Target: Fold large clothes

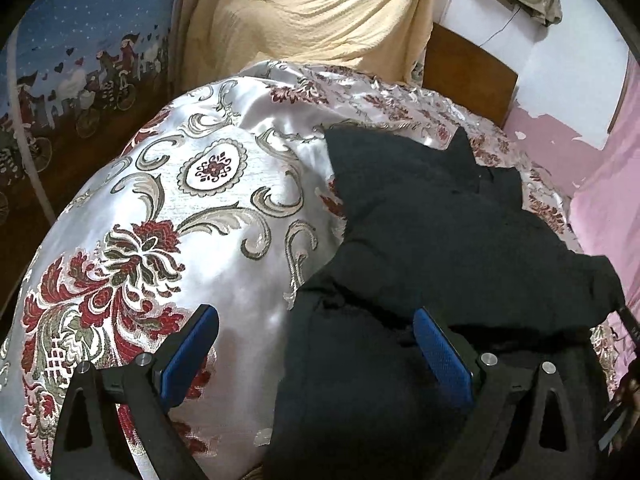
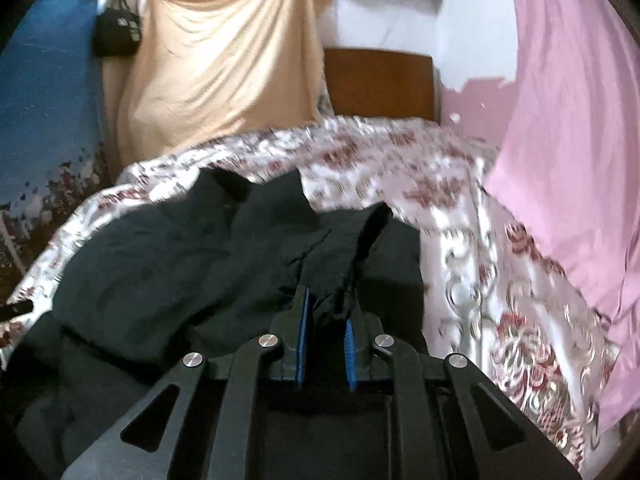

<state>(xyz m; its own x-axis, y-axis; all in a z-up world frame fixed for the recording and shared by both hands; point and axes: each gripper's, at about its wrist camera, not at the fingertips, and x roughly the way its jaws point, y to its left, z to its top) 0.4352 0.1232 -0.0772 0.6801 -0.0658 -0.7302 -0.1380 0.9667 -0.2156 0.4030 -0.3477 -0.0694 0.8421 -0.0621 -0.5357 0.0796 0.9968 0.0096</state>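
1. Progress: we judge the fold barely begun. The garment (image 1: 440,240) lies rumpled on the bedspread (image 1: 192,200), its layers uneven and corners sticking up toward the headboard (image 2: 380,80); no clean fold line shows.
2. Left gripper (image 1: 316,356): jaws wide apart, nothing pinched. One blue pad sits over bare bedspread, the other over the garment's near edge.
3. Right gripper (image 2: 326,316): jaws nearly together, clamped on a bunched ridge of the garment, lifted off the bed. Background is motion-blurred.
4. Left to do, as we read it: pull the gripped part over, flatten, and fold again into a compact stack.
5. Counts, left to right: blue sheet (image 1: 80,40) 1; beige cloth (image 2: 224,60) 1; bedspread 1; garment 1, as far as we can tell; headboard 1; pink cloth (image 2: 560,140) 1; grippers 2.
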